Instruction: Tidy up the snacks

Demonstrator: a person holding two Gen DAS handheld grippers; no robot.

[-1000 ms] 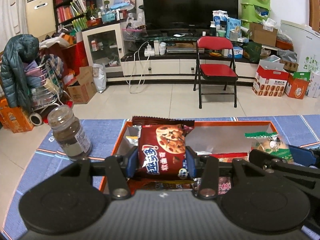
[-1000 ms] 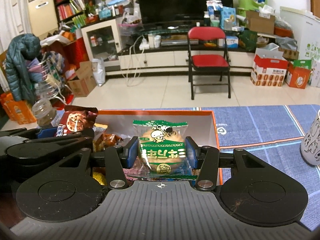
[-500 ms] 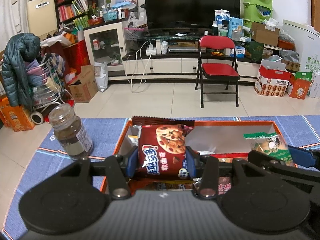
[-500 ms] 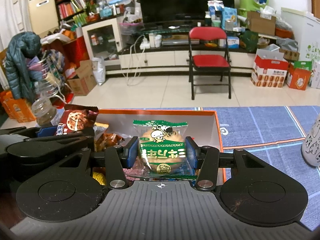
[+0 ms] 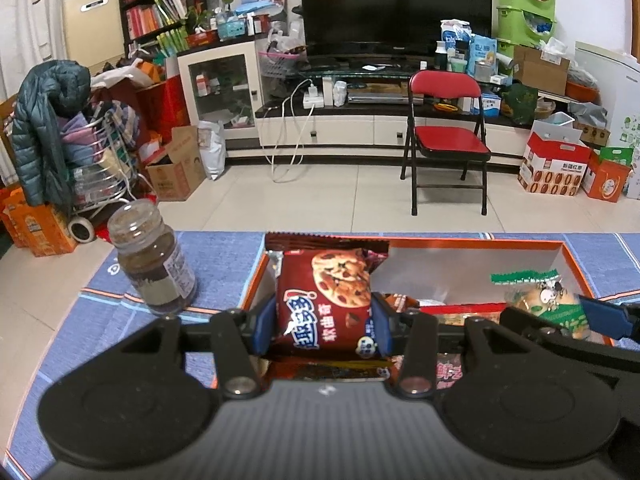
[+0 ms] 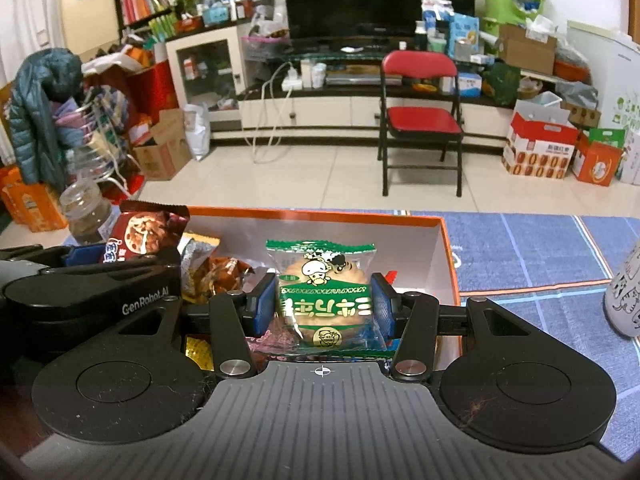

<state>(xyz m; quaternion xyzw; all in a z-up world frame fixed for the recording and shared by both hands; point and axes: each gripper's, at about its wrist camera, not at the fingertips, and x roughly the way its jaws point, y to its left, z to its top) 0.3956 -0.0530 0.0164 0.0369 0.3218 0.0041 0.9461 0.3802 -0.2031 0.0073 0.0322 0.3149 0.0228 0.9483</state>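
Observation:
My left gripper (image 5: pixel 322 326) is shut on a dark red chocolate-chip cookie packet (image 5: pixel 326 300) and holds it upright over the left part of an orange box (image 5: pixel 472 242) with white inner walls. My right gripper (image 6: pixel 323 308) is shut on a green and clear cake packet (image 6: pixel 325 292) over the same box (image 6: pixel 447 248), to the right of the left gripper (image 6: pixel 80 280). The cookie packet (image 6: pixel 140 234) shows at the left of the right wrist view, the cake packet (image 5: pixel 540 300) at the right of the left wrist view. Several more wrapped snacks (image 6: pixel 216 268) lie in the box.
A glass jar (image 5: pixel 154 264) with brown contents stands on the blue cloth (image 5: pixel 100 312) left of the box. A white patterned cup (image 6: pixel 624 296) stands at the right. Beyond the table are a red folding chair (image 5: pixel 448 140) and a TV cabinet.
Both grippers have barely moved and keep their packets. The view has shifted very slightly, with the jar a little farther right in the left wrist view.

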